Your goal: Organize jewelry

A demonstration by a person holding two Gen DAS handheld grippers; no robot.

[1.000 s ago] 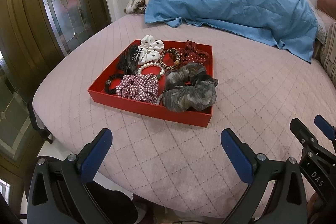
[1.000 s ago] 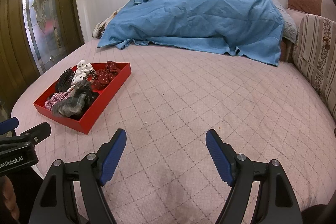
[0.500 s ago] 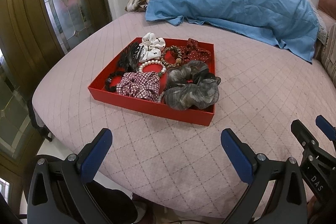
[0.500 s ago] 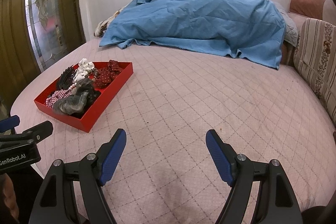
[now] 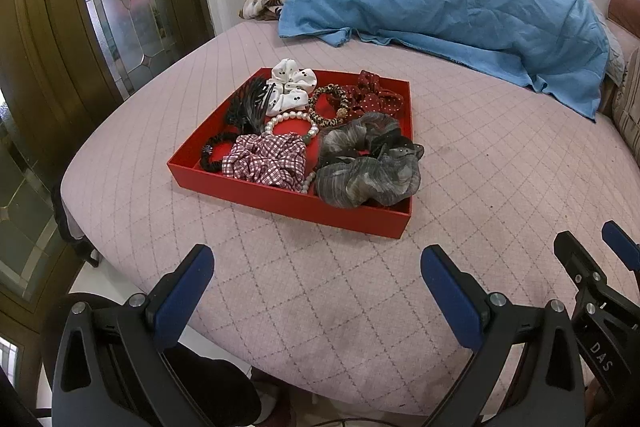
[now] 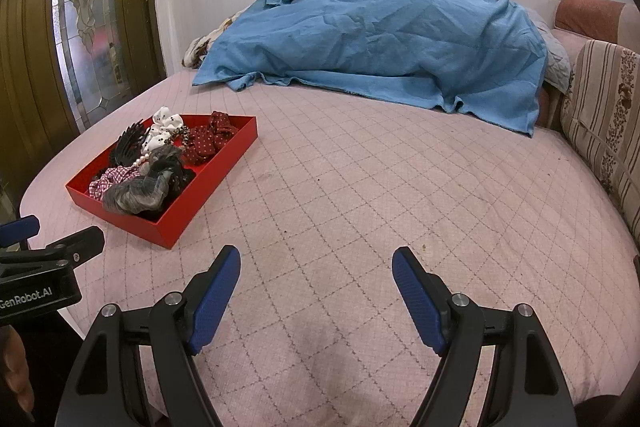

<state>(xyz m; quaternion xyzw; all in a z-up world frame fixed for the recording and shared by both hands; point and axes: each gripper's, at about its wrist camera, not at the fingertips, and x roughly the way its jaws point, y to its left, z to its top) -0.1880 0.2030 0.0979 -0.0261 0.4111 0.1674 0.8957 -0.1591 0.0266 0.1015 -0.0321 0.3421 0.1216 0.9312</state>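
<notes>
The red tray (image 5: 280, 197) sits on the pink quilted bed (image 5: 500, 167), left of centre, packed with a grey scrunchie (image 5: 366, 175) at its near right corner, a checked scrunchie (image 5: 266, 159), a pearl bracelet (image 5: 290, 117), a black claw clip (image 5: 248, 107) and a white scrunchie (image 5: 290, 89) at the far side. Since a second ago the tray looks slightly nearer in my left view. My left gripper (image 5: 316, 281) and right gripper (image 6: 316, 279) remain spread wide, empty, hovering over bare quilt. A blue sheet (image 6: 384, 39) lies heaped at the far end.
</notes>
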